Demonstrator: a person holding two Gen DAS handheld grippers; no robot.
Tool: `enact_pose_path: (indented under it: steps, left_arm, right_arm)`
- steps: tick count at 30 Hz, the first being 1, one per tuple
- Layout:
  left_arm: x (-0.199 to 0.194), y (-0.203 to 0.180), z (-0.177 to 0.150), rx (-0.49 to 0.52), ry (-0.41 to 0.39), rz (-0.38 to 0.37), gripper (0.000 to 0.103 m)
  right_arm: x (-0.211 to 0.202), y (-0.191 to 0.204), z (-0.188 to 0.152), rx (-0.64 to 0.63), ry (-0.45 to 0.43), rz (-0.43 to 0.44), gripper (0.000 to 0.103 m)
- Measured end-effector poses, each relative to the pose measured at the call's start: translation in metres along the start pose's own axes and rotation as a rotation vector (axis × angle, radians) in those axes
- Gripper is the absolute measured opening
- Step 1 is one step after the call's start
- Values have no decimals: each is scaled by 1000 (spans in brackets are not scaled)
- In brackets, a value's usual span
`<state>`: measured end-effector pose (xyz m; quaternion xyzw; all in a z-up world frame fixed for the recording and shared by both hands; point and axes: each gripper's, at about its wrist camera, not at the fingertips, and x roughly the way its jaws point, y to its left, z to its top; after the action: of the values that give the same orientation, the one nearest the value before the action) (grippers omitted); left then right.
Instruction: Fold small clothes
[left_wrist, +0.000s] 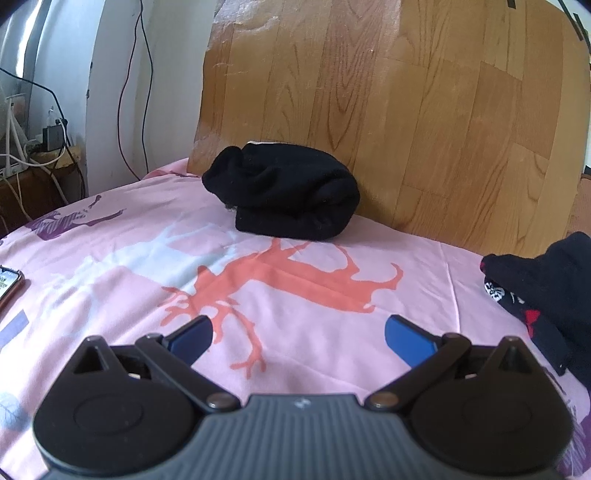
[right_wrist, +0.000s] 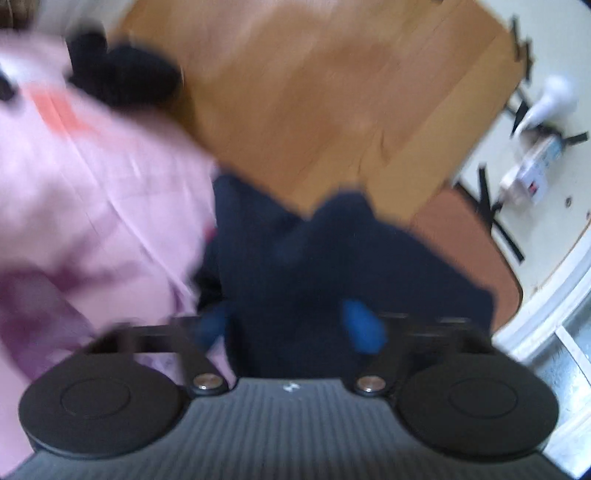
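A folded black garment (left_wrist: 284, 194) lies on the pink printed sheet (left_wrist: 110, 266) against the wooden board. It also shows, blurred, in the right wrist view (right_wrist: 129, 79). My left gripper (left_wrist: 298, 334) is open and empty, low over the sheet, well in front of that garment. A dark navy garment (left_wrist: 546, 295) with a small white and red print lies at the sheet's right edge. In the blurred right wrist view my right gripper (right_wrist: 291, 325) has its blue fingers (right_wrist: 364, 325) spread wide on either side of this navy garment (right_wrist: 314, 251).
A wood-grain board (left_wrist: 388, 92) stands upright behind the sheet. A phone (left_wrist: 9, 284) lies at the sheet's left edge. Cables and a charger (left_wrist: 51, 136) sit at the far left. A power strip (right_wrist: 532, 177) and taped cables lie on the floor at right.
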<state>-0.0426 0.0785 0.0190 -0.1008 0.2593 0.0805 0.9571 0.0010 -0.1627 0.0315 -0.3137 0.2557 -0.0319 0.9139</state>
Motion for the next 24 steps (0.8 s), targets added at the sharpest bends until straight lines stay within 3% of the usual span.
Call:
enact_pose_path:
  steps: [3,6,10,14,20,24]
  left_arm:
    - [-1,-5,0,24,-10,-8,103]
    - [-6,-17,-3,92,-46,-23,103]
    - [-18,-40,-6,231,-108,-77,103]
    - [-38,-54,-2,308,-193,-133,103]
    - [-59,-54,10,325,-291,-162,103]
    - [-62,-50,16,311,-309,-167,103]
  right_arm:
    - [-15,-60,23,320,-14,139,13]
    - [-57,-100,50,432,-145,145,10]
    - [-103,-135,86,473,-280,128,9]
    - [-140,-159,110,501,-375,146,9]
    - [-184,-188,128,568,-478,266,9]
    - [-219,-195,145,582,-582,287,10]
